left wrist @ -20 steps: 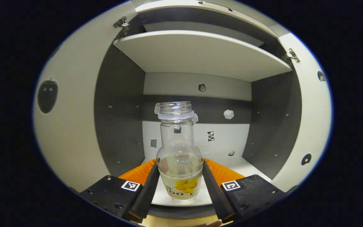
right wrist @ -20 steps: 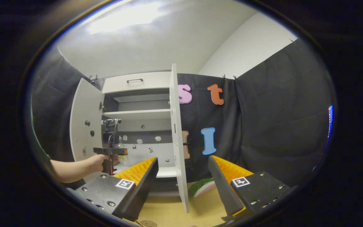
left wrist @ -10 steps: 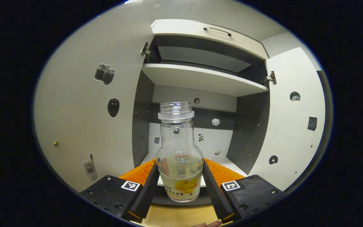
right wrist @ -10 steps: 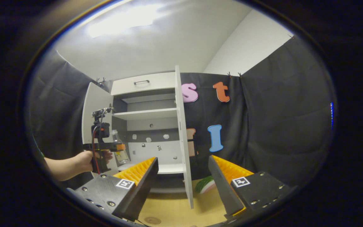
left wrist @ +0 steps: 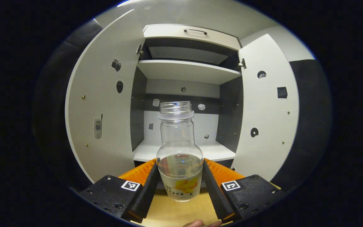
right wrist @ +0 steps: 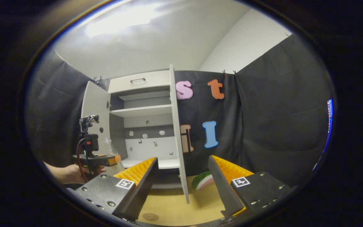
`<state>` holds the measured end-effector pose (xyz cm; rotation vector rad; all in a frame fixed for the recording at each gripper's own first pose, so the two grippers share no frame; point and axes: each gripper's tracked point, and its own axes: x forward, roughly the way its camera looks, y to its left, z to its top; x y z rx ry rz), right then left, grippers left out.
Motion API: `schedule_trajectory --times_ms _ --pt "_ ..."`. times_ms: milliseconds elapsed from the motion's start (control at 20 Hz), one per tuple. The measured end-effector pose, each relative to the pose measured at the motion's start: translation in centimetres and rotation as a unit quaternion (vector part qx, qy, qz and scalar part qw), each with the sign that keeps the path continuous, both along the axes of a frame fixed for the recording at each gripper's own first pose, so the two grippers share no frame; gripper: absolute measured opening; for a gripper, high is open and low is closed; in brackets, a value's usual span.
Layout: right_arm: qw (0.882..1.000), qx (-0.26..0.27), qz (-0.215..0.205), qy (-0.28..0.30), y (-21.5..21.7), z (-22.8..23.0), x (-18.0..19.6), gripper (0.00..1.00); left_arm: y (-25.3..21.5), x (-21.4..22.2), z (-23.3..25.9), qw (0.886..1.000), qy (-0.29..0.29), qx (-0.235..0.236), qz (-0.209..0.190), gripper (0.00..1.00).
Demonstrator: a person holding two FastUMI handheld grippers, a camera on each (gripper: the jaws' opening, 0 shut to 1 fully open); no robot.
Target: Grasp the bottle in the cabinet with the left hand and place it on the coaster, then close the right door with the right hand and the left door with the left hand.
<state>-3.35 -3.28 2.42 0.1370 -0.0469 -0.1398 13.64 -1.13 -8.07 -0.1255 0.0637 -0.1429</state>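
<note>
A white cabinet stands against the booth's back, with a drawer and dark handle across its top. Inside, a white shelf divides dark grey side walls, and small stickers dot the back panel. Black cloth hangs to the right of it and continues behind on the left, clipped along its top edge. Above, a plain white wall meets a pale ceiling where a bright patch of light glows. Below lies a light wooden table, with a green and white object resting near the cloth.
</note>
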Motion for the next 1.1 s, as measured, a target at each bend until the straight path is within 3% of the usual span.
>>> schedule_trajectory --times_ms 350,550,600,650,850,950,1100 --pt "1.0 -0.002 -0.004 0.008 0.6 -0.5 0.5 0.94 -2.5 -1.3 -7.2 1.0 -0.023 -0.017 -0.014 0.8" --pt "1.0 -0.005 -0.012 0.003 0.2 -0.8 0.4 0.96 -5.0 -2.3 -13.7 0.998 -0.012 0.013 -0.059 0.8" --pt "1.0 -0.005 -0.016 0.004 0.0 -1.1 0.5 0.93 -5.7 -2.7 -15.2 0.997 -0.012 0.02 -0.073 0.8" --pt "1.0 -0.004 -0.018 0.005 -0.1 -1.4 0.6 0.97 -6.6 -3.1 -16.7 0.995 -0.01 0.023 -0.092 0.8" --pt "1.0 0.019 -0.016 0.005 0.1 -2.6 1.3 0.97 -8.0 -5.1 -23.3 0.989 0.035 0.056 -0.135 0.8" --pt "0.999 0.04 -0.001 -0.001 1.1 -2.9 1.8 0.99 -8.6 -6.1 -25.3 0.985 0.054 0.054 -0.153 0.8" --pt "1.0 0.023 0.007 0.0 1.3 -3.3 3.0 0.98 -9.5 -6.5 -27.5 0.983 0.056 0.047 -0.171 0.8"
